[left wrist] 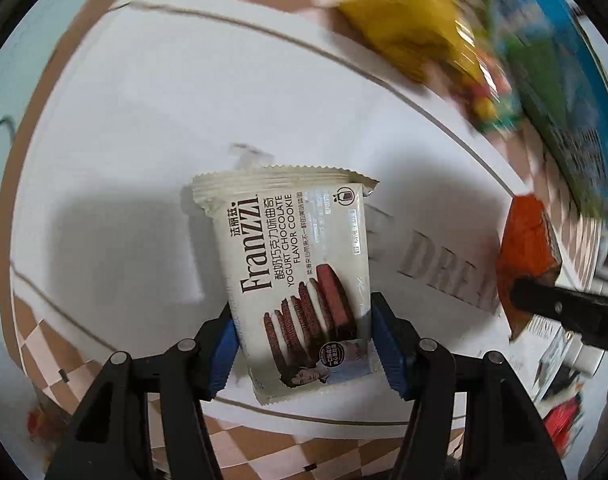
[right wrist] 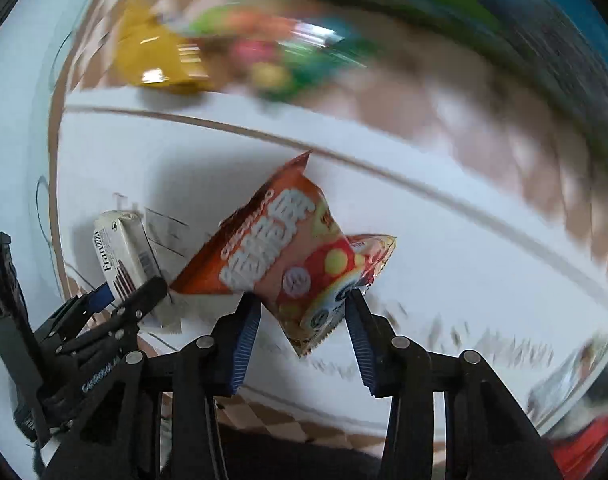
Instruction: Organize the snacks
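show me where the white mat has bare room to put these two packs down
Bare white mat lies left of and beyond the Franzzi cookie pack, up to the mat's thin border line. It is crowded past that line, where the yellow bag and a blurred pile of snacks sit.

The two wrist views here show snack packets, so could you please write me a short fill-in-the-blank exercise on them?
1. The left gripper holds a cream packet of yogurt chocolate flavor ____.
2. The right gripper holds a packet whose main colour is ____.
3. The pads on the fingers are ____ in colour.

Missing words: cookie; orange; blue
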`<move>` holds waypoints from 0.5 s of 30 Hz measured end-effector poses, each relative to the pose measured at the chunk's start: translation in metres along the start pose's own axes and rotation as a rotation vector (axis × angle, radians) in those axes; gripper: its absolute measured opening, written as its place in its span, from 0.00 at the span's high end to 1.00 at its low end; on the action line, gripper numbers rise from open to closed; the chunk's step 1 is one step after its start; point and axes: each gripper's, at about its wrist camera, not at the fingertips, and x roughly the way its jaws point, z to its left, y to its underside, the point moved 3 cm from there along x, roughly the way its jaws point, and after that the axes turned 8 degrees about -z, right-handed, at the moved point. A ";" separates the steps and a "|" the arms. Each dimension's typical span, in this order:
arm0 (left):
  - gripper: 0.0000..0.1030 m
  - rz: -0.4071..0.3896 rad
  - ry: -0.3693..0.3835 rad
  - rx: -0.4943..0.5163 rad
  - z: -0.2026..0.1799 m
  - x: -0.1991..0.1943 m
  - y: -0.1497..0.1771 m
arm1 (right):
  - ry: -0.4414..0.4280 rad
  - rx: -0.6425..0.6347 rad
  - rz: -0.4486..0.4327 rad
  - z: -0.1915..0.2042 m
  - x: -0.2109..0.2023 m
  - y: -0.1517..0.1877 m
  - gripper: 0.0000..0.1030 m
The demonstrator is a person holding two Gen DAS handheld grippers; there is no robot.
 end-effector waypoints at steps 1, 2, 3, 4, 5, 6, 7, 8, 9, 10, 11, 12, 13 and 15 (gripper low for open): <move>0.43 0.002 -0.003 0.028 -0.009 0.002 0.001 | -0.013 0.058 -0.001 -0.013 -0.001 0.007 0.54; 0.43 0.003 -0.005 0.046 -0.016 0.003 0.002 | -0.031 0.110 0.001 -0.025 -0.001 0.013 0.53; 0.43 0.003 -0.010 0.073 -0.024 0.004 0.003 | -0.050 0.139 0.006 -0.031 0.000 0.017 0.49; 0.43 0.003 -0.014 0.095 -0.032 0.005 0.004 | -0.059 0.150 0.012 -0.037 0.003 0.020 0.44; 0.43 0.004 -0.018 0.107 -0.036 0.006 0.004 | -0.053 0.149 0.008 -0.044 0.002 0.020 0.30; 0.43 0.005 -0.021 0.122 -0.040 0.007 0.005 | -0.053 0.140 -0.012 -0.047 -0.002 0.021 0.19; 0.43 0.009 -0.028 0.133 -0.043 0.008 0.005 | -0.052 0.119 -0.043 -0.048 -0.008 0.020 0.18; 0.43 0.011 -0.035 0.136 -0.044 0.010 0.005 | -0.036 0.079 -0.068 -0.048 -0.014 0.019 0.17; 0.42 0.012 -0.037 0.136 -0.044 0.010 0.005 | -0.013 0.034 -0.084 -0.049 -0.014 0.026 0.16; 0.42 0.012 -0.039 0.136 -0.043 0.010 0.003 | 0.003 -0.010 -0.103 -0.047 -0.021 0.025 0.16; 0.42 0.013 -0.042 0.136 -0.044 0.010 0.002 | 0.014 -0.045 -0.113 -0.043 -0.022 0.029 0.14; 0.42 0.014 -0.049 0.139 -0.045 0.011 -0.001 | 0.021 -0.071 -0.115 -0.042 -0.025 0.028 0.14; 0.41 0.015 -0.055 0.140 -0.047 0.010 -0.004 | 0.024 -0.101 -0.116 -0.037 -0.025 0.027 0.14; 0.41 0.016 -0.066 0.136 -0.048 0.008 -0.004 | 0.033 -0.171 -0.102 -0.025 -0.021 0.022 0.14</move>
